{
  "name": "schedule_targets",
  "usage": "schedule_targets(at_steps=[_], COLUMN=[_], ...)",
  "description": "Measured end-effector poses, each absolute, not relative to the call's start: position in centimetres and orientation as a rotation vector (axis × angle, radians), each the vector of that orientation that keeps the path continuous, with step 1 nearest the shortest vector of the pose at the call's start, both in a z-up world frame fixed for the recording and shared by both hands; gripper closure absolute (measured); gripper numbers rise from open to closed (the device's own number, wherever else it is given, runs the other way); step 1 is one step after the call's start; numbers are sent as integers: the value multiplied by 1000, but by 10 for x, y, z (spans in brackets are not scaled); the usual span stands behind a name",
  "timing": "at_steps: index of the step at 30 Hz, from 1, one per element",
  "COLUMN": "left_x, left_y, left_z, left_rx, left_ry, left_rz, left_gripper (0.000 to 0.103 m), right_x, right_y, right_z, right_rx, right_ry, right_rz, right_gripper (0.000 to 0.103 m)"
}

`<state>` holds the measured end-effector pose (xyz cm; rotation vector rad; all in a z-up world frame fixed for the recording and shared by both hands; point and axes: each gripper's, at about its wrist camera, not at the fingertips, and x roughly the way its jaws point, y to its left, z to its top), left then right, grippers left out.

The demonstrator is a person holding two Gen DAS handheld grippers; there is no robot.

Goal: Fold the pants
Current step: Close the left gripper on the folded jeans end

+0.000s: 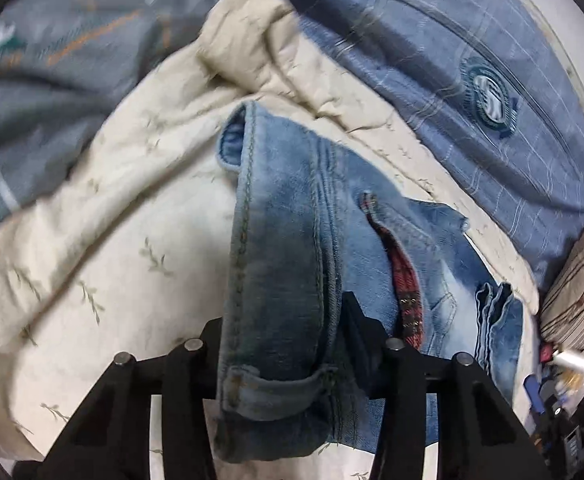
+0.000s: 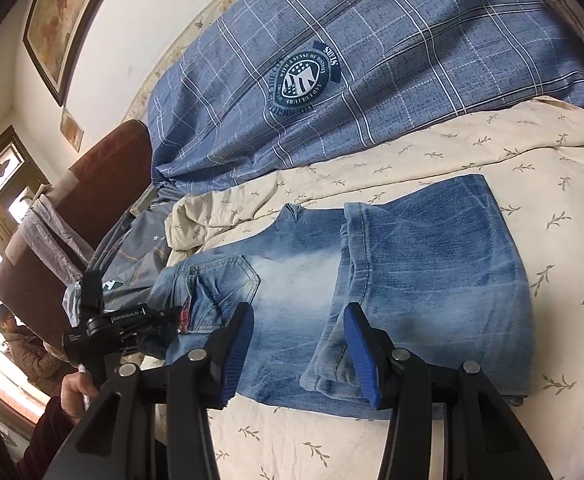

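Observation:
Light blue jeans (image 2: 412, 272) lie partly folded on a cream leaf-print bedsheet (image 2: 492, 152), the legs doubled over to the right. My left gripper (image 1: 280, 332) is shut on the jeans' waistband (image 1: 276, 280) and lifts it off the sheet; a belt loop and red plaid lining (image 1: 406, 280) show. In the right wrist view the left gripper (image 2: 164, 316) sits at the waistband end on the left. My right gripper (image 2: 298, 344) is open and empty, hovering over the near edge of the folded legs, its blue pads (image 2: 238, 344) apart.
A blue plaid quilt with a round crest (image 2: 304, 80) lies behind the jeans. A bunched cream fold (image 1: 248, 40) rises beyond the waistband. A brown headboard (image 2: 92, 184) and framed pictures stand at left. Clutter (image 1: 564, 364) sits off the bed's edge.

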<state>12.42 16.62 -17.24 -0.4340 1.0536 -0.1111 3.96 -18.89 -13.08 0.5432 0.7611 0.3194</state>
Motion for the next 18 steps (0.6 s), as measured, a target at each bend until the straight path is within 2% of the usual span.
schedule_targets(at_steps=[3,5,7,11,12,13,16,18], left_x=[127,129,129,126,126,125,124,124], left_y=[163,171,176,179,178,177,166,155], left_z=[-168,-178,-190,-194,-193,-191,-184,-178], left_rx=[-428,-464,-500,-532,-530,-528,-491,-457], left_ry=[1035,1059,1078,1061,1055,1049,1030,1014], left_rz=[-107,-96,-80,-87,-83,-89,-93,-86], left_gripper=[56,49,31,29,34,46,63,68], right_x=[40,40,39,39,39,39,39,39], right_y=[-187,-187,-188,-188,-188,-188,-189,-190], right_z=[-131,-131,-131,-131,-131,-131,-131,-133], right_rx=[543,543,545,551,551,551,551,554], right_ry=[762,761,759,759,760,759,758,759], right_rz=[318,316,315,310,309,308,306,299], right_gripper=[53,53,53,53,53,53,53,53])
